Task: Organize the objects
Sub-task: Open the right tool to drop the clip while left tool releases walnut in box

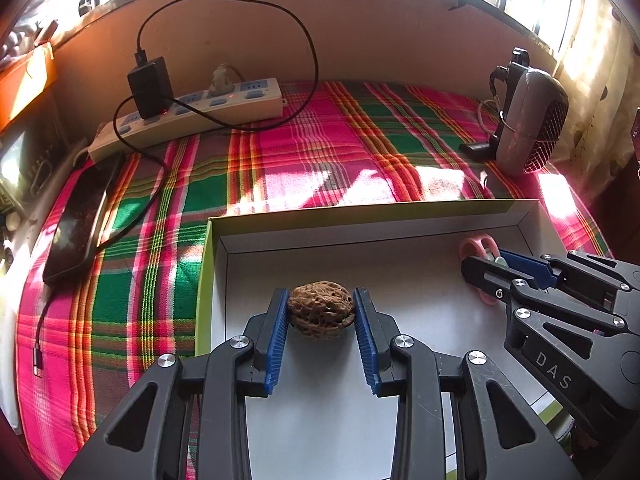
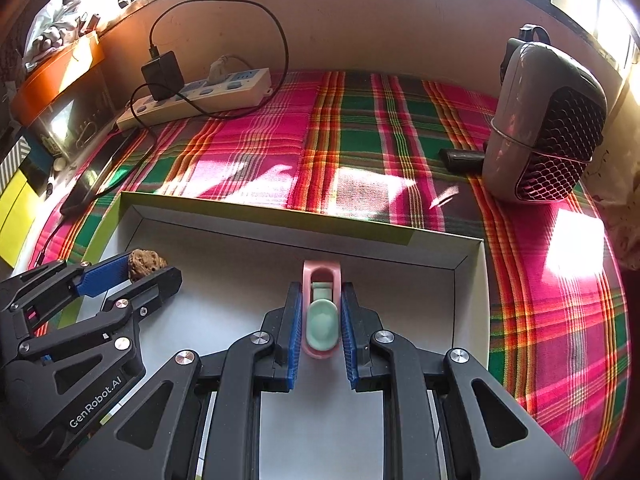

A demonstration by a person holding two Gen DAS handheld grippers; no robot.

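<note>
A brown wrinkled walnut (image 1: 321,313) sits between the blue pads of my left gripper (image 1: 321,300), which is shut on it over the floor of a shallow white box (image 1: 420,304). The same walnut (image 2: 146,263) shows in the right wrist view, clamped by the left gripper (image 2: 140,270). My right gripper (image 2: 321,300) is shut on a small pink clip with a mint-green insert (image 2: 321,320), also above the box floor (image 2: 240,280). In the left wrist view the right gripper (image 1: 486,270) comes in from the right, with the pink clip (image 1: 476,246) partly hidden behind it.
The box has a yellow-green rim (image 1: 206,272) and lies on a pink and green plaid cloth (image 1: 320,152). At the back left lie a power strip (image 1: 192,116) with a black charger, a cable and a dark phone (image 1: 80,220). A grey heater (image 2: 548,128) stands at the back right.
</note>
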